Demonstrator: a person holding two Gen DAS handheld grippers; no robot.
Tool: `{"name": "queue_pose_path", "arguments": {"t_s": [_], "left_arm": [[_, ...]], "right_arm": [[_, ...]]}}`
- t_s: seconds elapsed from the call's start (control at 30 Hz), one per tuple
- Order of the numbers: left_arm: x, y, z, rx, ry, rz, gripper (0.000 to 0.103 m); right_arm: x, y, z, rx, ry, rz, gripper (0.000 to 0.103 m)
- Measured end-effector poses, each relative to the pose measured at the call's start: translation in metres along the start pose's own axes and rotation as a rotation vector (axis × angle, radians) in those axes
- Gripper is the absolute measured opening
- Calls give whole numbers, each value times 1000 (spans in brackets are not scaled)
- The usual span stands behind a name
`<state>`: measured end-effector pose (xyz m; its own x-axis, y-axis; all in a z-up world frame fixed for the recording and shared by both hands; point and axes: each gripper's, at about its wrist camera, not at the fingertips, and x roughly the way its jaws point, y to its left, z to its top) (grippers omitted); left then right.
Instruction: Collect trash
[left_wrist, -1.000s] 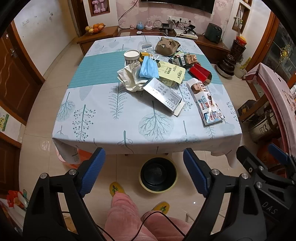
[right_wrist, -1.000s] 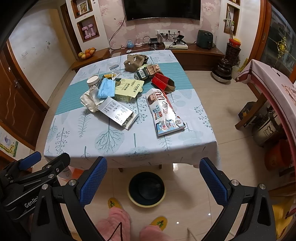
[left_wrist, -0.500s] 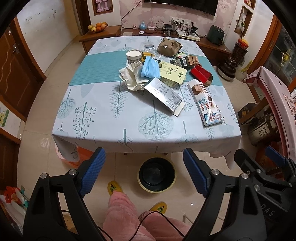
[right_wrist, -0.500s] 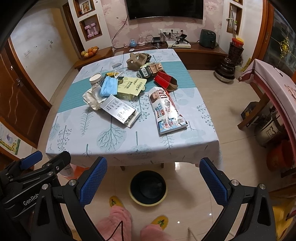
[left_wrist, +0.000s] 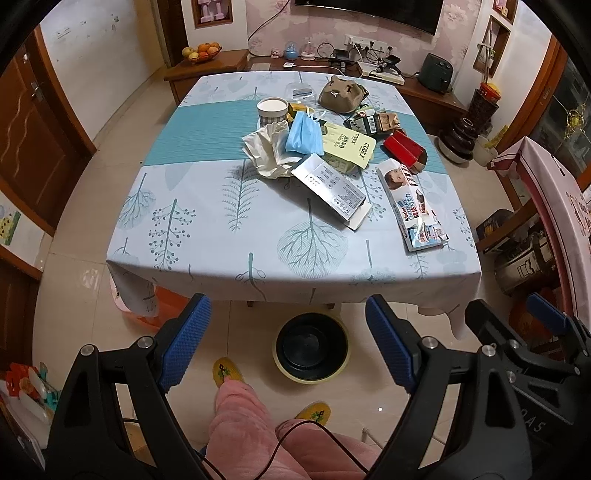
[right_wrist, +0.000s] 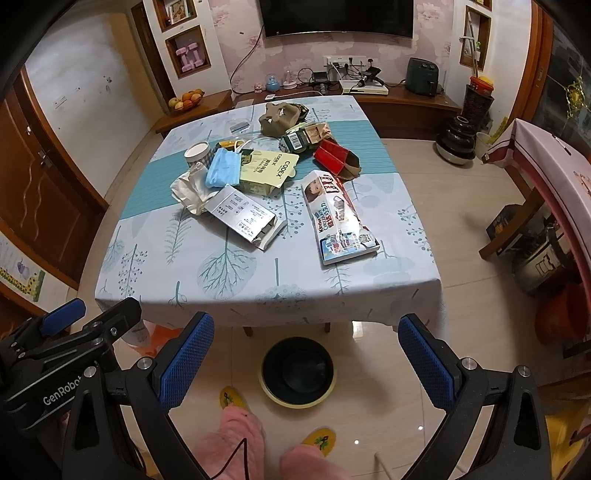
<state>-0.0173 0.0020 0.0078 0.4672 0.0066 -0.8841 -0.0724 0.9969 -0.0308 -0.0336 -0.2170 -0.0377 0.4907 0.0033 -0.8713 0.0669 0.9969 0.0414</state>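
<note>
Trash lies on the table (left_wrist: 207, 206) (right_wrist: 155, 266): a crumpled tissue (left_wrist: 267, 149) (right_wrist: 188, 190), a blue face mask (left_wrist: 303, 133) (right_wrist: 223, 168), a yellow carton (left_wrist: 347, 146) (right_wrist: 267, 171), a white box (left_wrist: 330, 190) (right_wrist: 245, 218), a chocolate wrapper (left_wrist: 412, 206) (right_wrist: 336, 218), a red pack (left_wrist: 402, 147) (right_wrist: 334, 157) and a paper cup (left_wrist: 272, 110) (right_wrist: 197, 153). A black bin with a yellow rim (left_wrist: 312, 347) (right_wrist: 297, 371) stands on the floor under the table's near edge. My left gripper (left_wrist: 288, 343) and right gripper (right_wrist: 306, 363) hang open and empty in front of the table, above the bin.
A brown pouch (left_wrist: 340, 94) and dark packets (left_wrist: 369, 122) lie at the table's far side. The person's pink-trousered legs (left_wrist: 236, 421) and yellow slippers (right_wrist: 231, 397) are below. A sideboard with a fruit bowl (left_wrist: 201, 51) lines the back wall; another covered table (right_wrist: 554, 173) stands at right.
Both views have tilted up a little, so the table sits lower in the frame and more of the back wall shows. Nothing on the table has moved and both grippers stay open.
</note>
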Motion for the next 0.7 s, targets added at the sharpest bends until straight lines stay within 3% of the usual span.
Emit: {"name": "queue_pose_path", "arguments": {"t_s": [0.7], "left_arm": [[-11, 2, -7, -9, 11, 15, 84]], "right_arm": [[-14, -10, -4, -9, -8, 75, 101]]}}
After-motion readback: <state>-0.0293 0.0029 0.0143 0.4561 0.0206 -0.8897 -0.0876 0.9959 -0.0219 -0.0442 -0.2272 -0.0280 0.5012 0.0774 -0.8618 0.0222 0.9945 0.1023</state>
